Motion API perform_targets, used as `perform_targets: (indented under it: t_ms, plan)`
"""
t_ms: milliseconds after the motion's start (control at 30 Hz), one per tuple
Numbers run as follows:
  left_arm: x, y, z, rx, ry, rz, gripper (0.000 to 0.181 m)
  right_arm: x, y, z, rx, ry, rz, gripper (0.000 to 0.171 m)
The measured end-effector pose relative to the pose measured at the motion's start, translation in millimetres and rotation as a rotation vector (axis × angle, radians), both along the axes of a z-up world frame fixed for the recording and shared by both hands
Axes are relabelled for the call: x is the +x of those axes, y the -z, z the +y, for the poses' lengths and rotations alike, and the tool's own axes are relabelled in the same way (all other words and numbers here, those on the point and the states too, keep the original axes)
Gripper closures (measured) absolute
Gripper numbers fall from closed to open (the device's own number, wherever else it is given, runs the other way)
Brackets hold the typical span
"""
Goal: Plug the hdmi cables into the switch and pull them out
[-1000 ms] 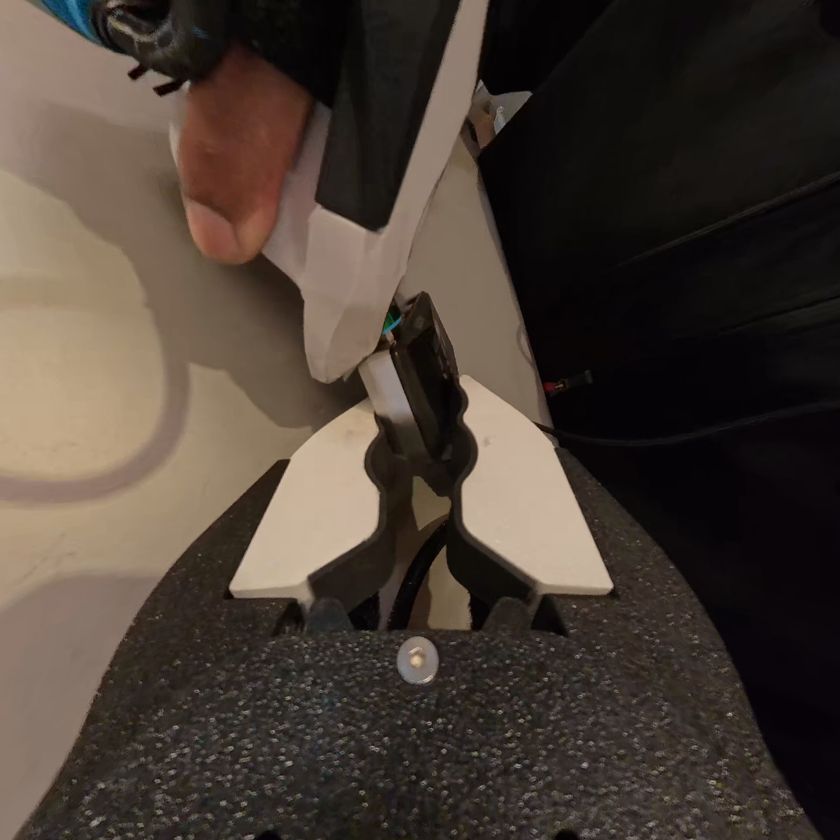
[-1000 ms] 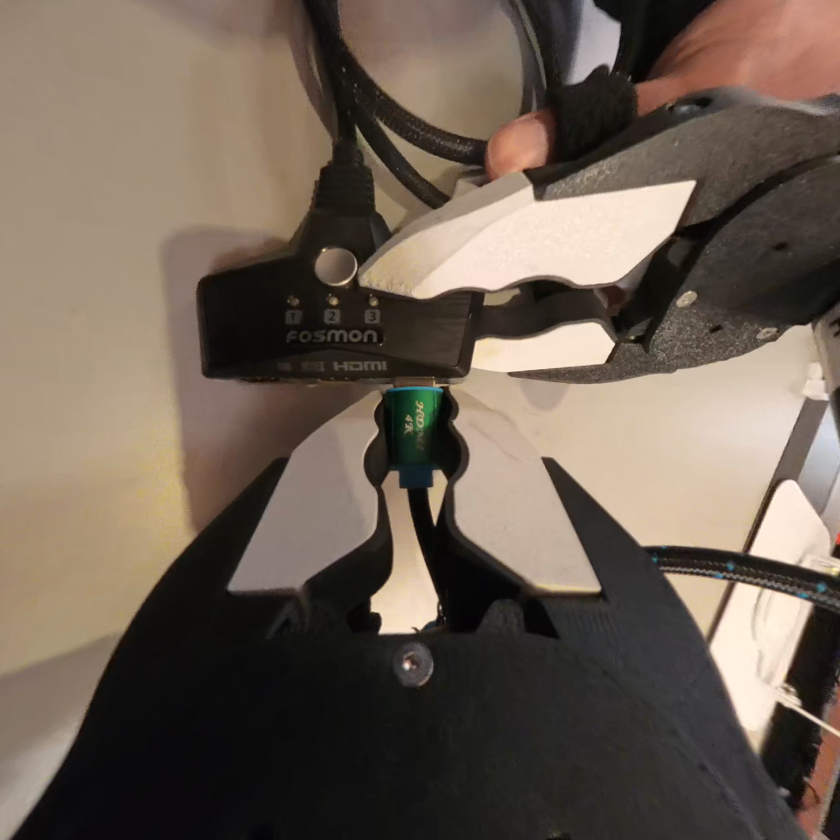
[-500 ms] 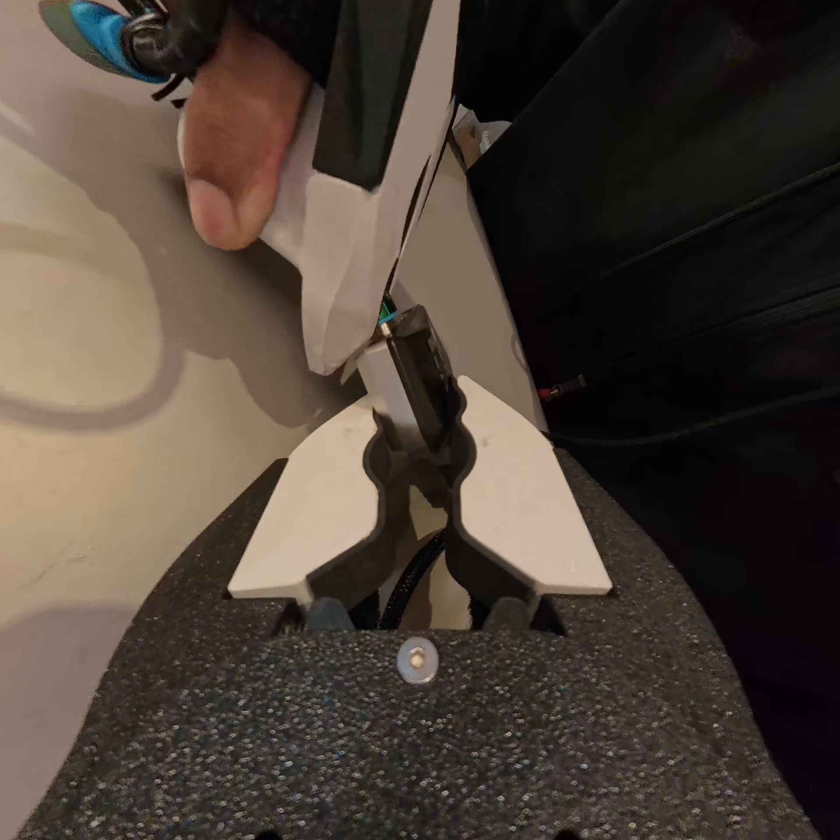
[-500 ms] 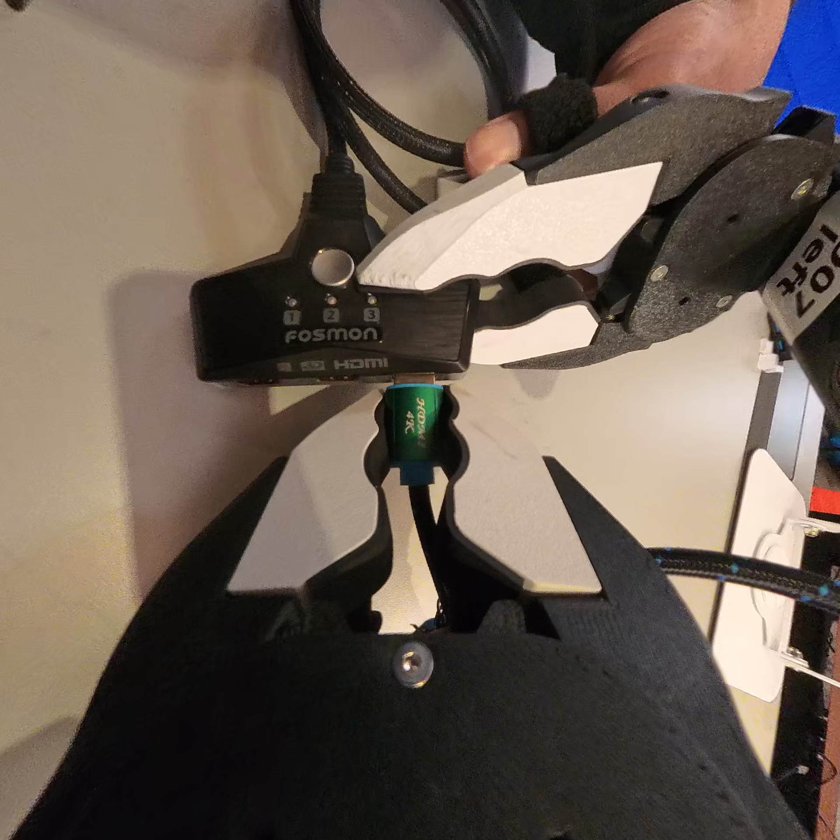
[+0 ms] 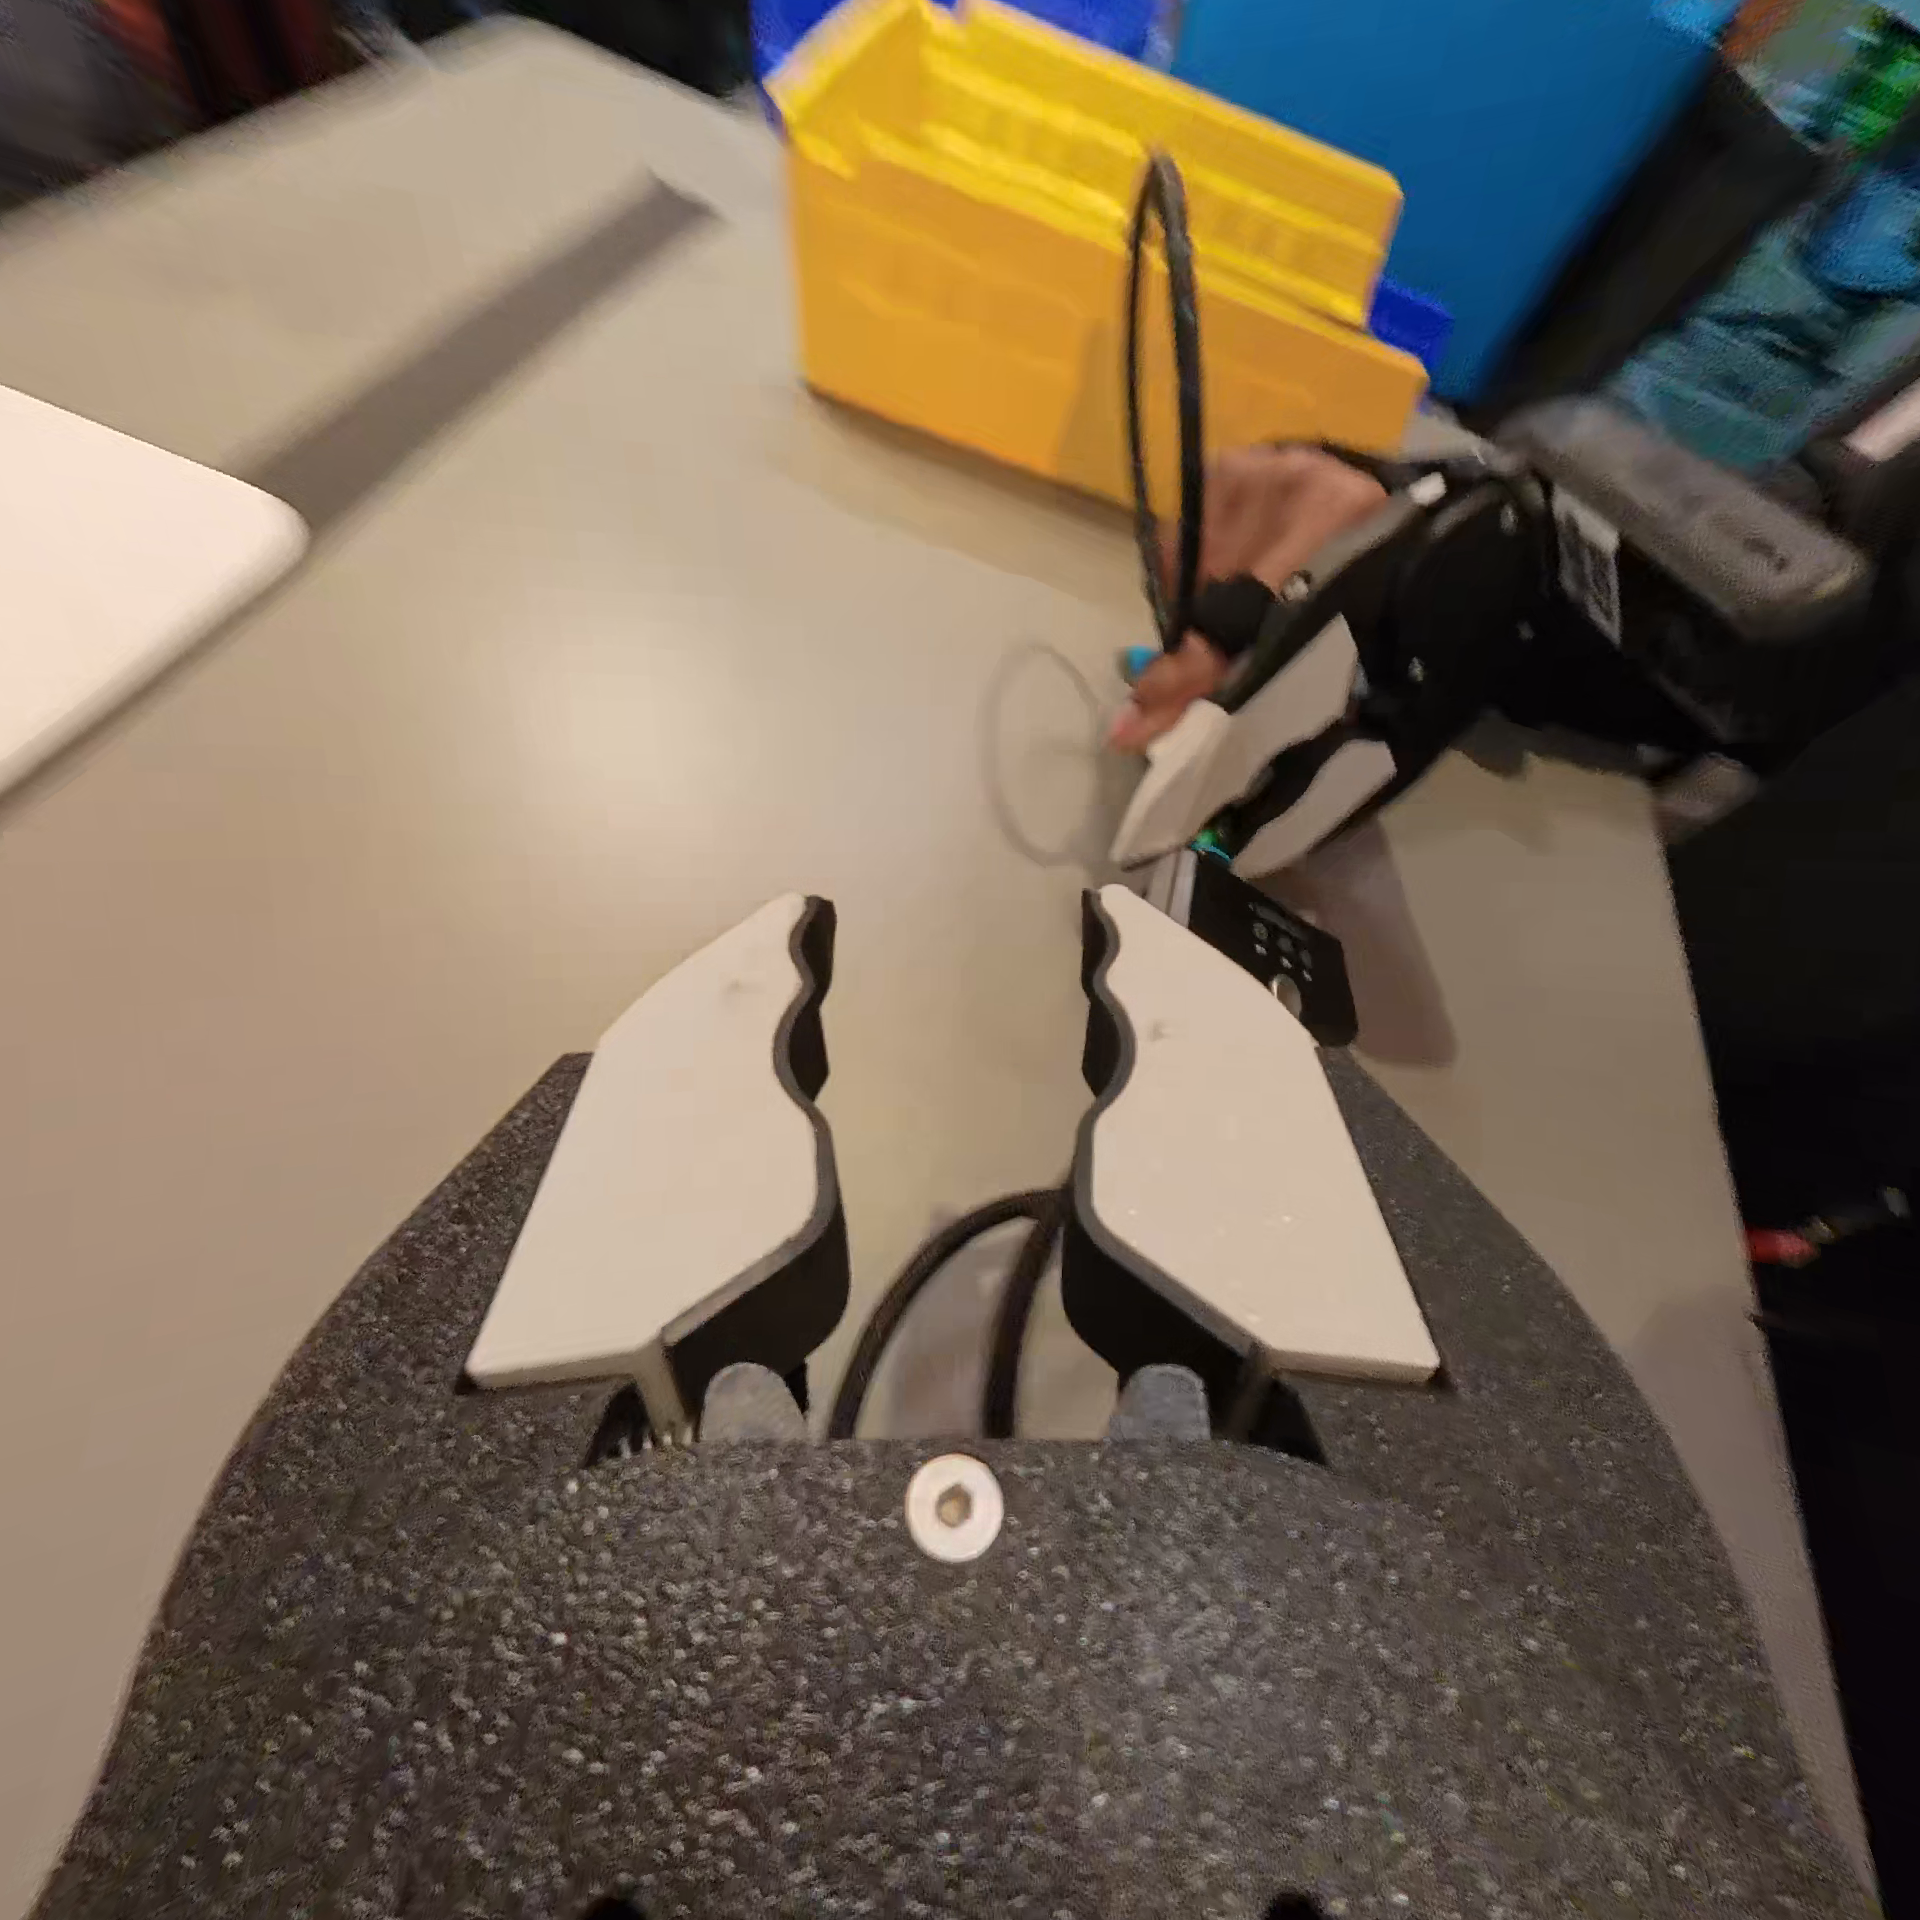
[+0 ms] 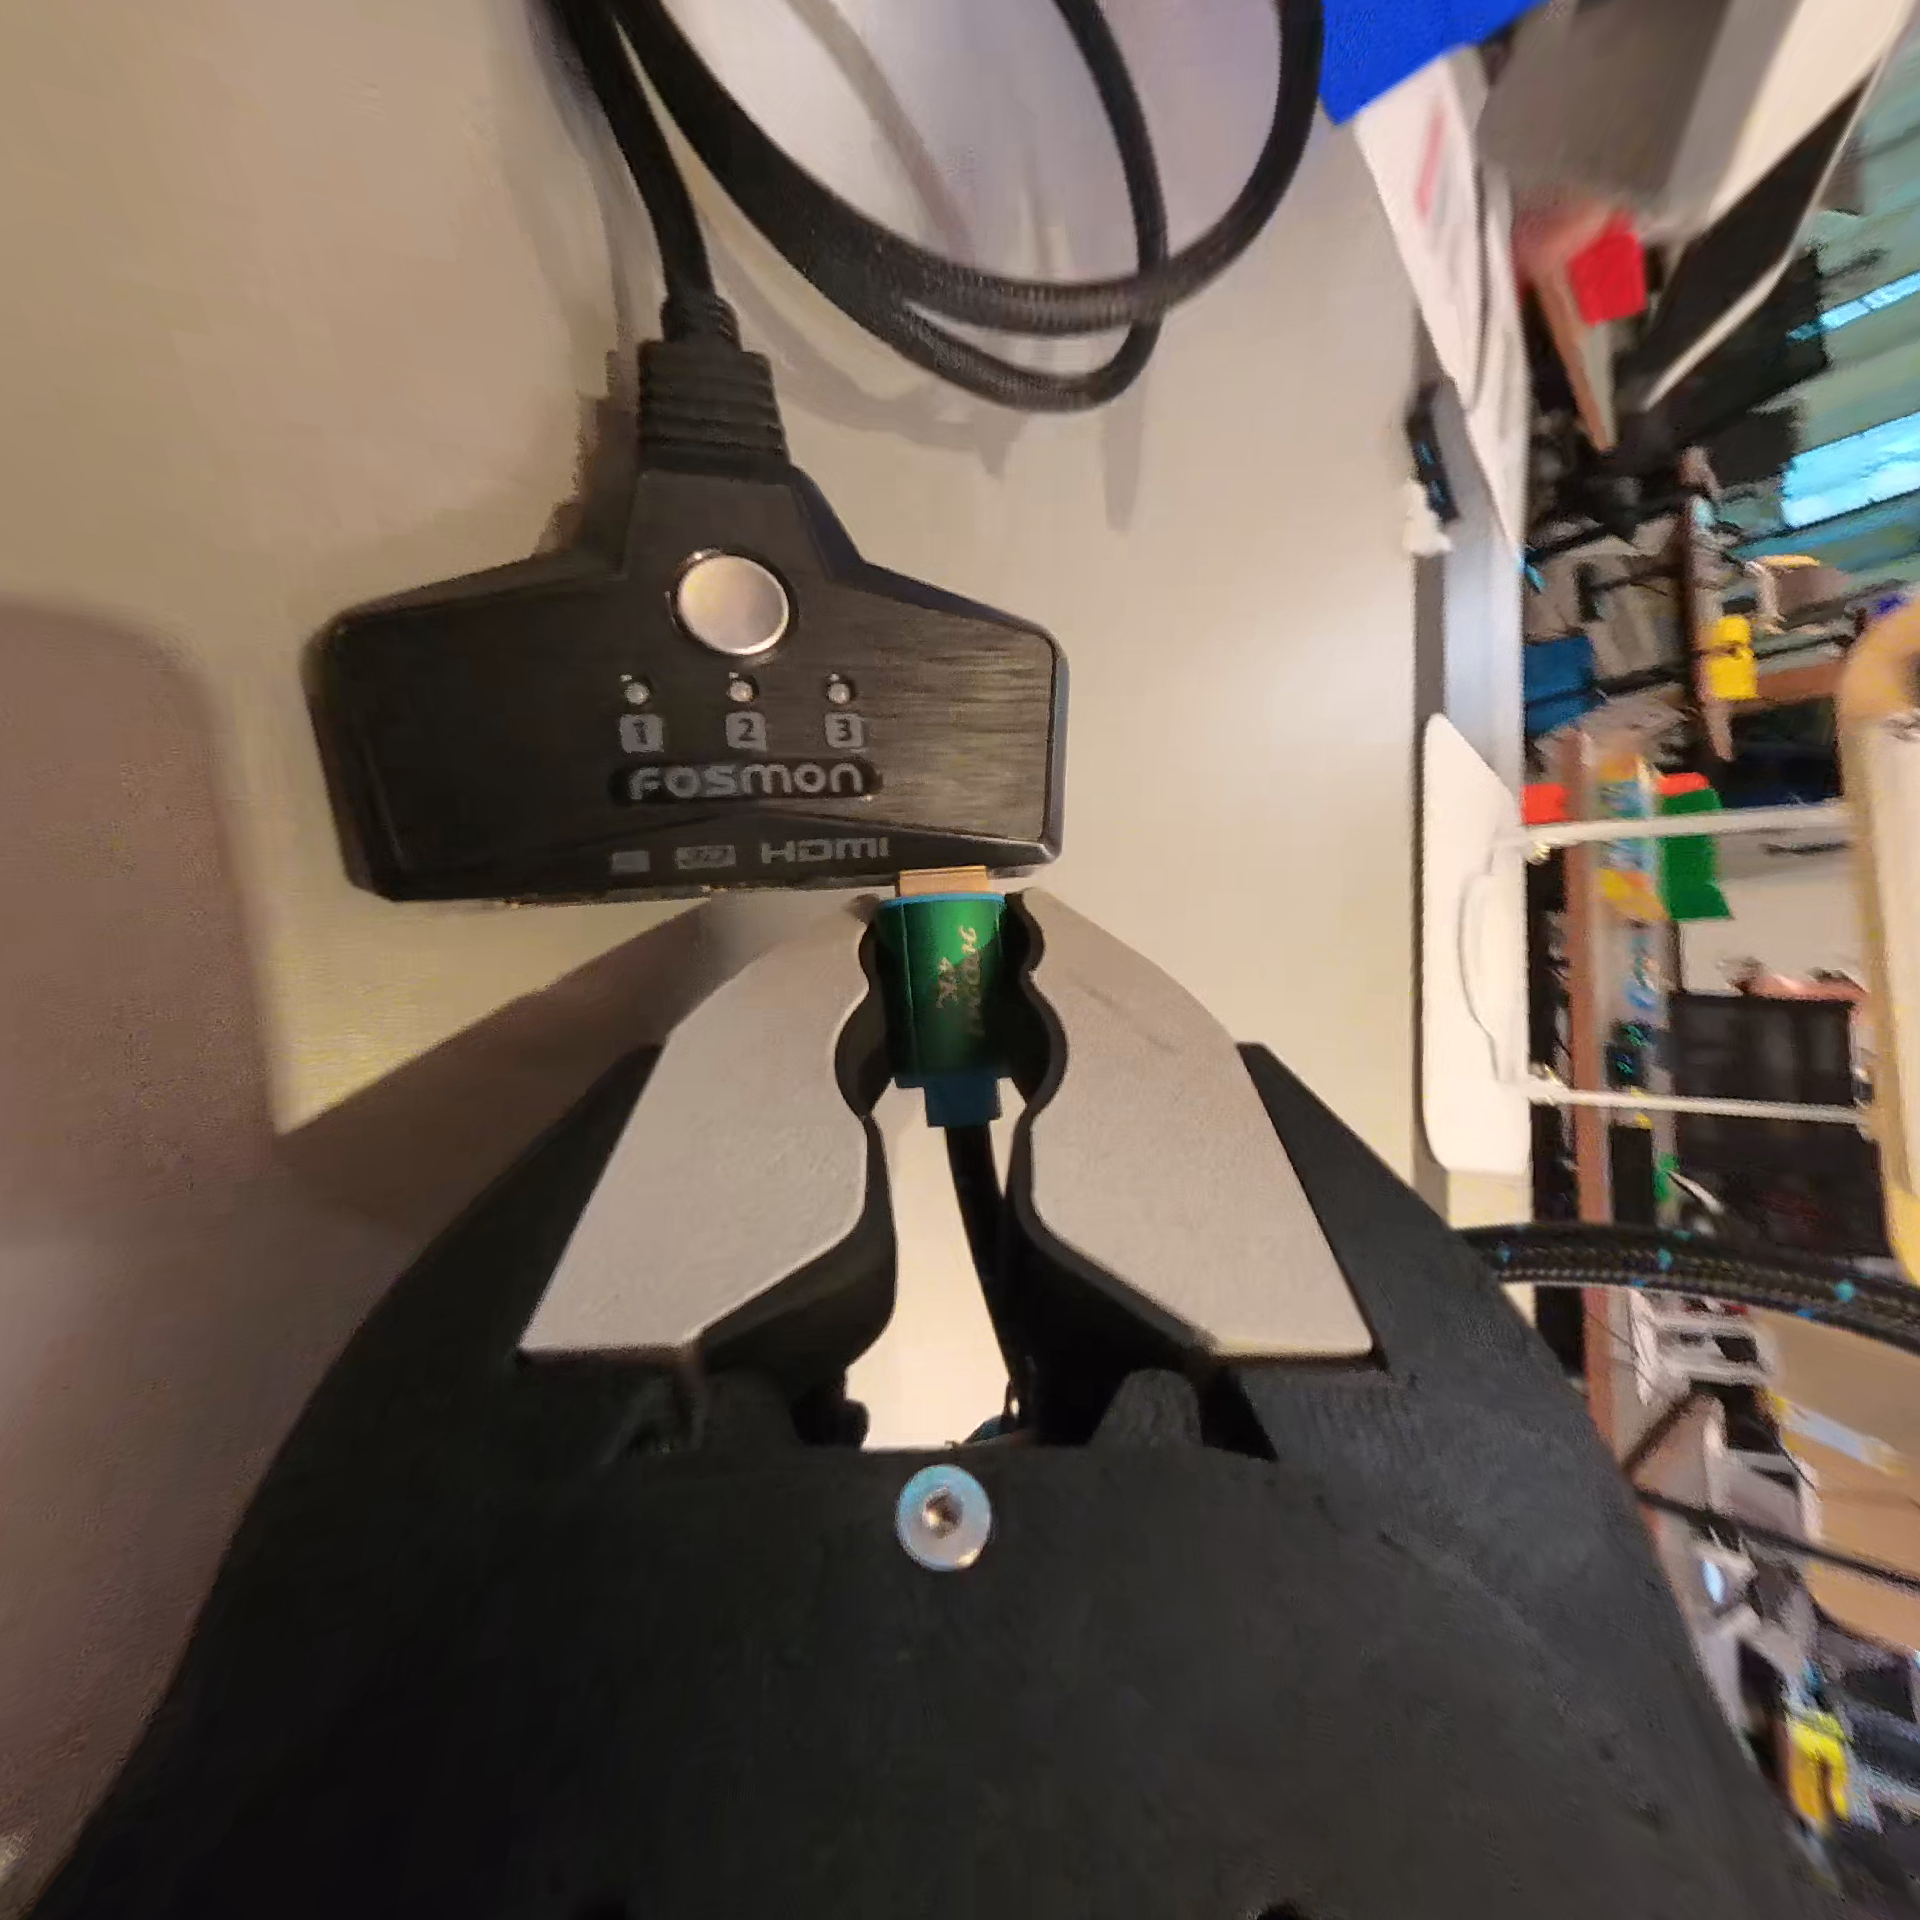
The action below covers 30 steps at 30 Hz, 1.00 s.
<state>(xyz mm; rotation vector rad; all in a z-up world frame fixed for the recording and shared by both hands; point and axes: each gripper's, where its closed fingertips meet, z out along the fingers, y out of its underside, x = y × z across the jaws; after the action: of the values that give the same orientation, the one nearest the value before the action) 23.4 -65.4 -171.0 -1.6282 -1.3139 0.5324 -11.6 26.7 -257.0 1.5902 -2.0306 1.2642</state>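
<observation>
1. The right wrist view shows the right gripper (image 6: 954,997) clamped on the green HDMI plug (image 6: 943,995), its metal tip entering the black switch (image 6: 686,727) on the table (image 6: 208,312).
2. Only the left wrist view shows the left gripper (image 5: 951,951) spread apart and empty, beside yellow bins (image 5: 1039,312).

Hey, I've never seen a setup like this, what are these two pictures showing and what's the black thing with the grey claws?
There is no robot. A person carries a hand-held gripper in each hand, and each carries a camera looking out along its two grey fingers.

The left wrist view shows the left hand-held gripper open and empty above a beige table. Farther off are the right hand-held gripper, a yellow bin and the black switch.

The right wrist view shows the right hand-held gripper shut on a green HDMI plug, whose metal tip meets the switch. A looped black cable leaves the switch's far end.
</observation>
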Motion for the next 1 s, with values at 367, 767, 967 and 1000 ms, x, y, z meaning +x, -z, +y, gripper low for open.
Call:
perform_targets:
  t_ms: [367,767,967,1000]
  plan:
    - [38.6,17.5,83.2,0.508,-0.189,0.041,0.135,-28.8,-10.5,-17.3,-0.061,0.311,-0.181,0.153]
    - [-17.8,26.3,93.5,0.829,-0.356,0.160,0.105,2.7,-35.0,-15.0,-0.146,0.387,-0.406,0.153]
    - [-26.6,35.4,98.7,0.872,-0.278,0.104,0.144,4.9,-35.6,-12.9,-0.205,0.353,-0.303,0.152]
    - [-26.5,34.5,99.7,0.864,-0.266,0.110,0.147,4.3,-36.4,-12.7,-0.215,0.347,-0.286,0.152]
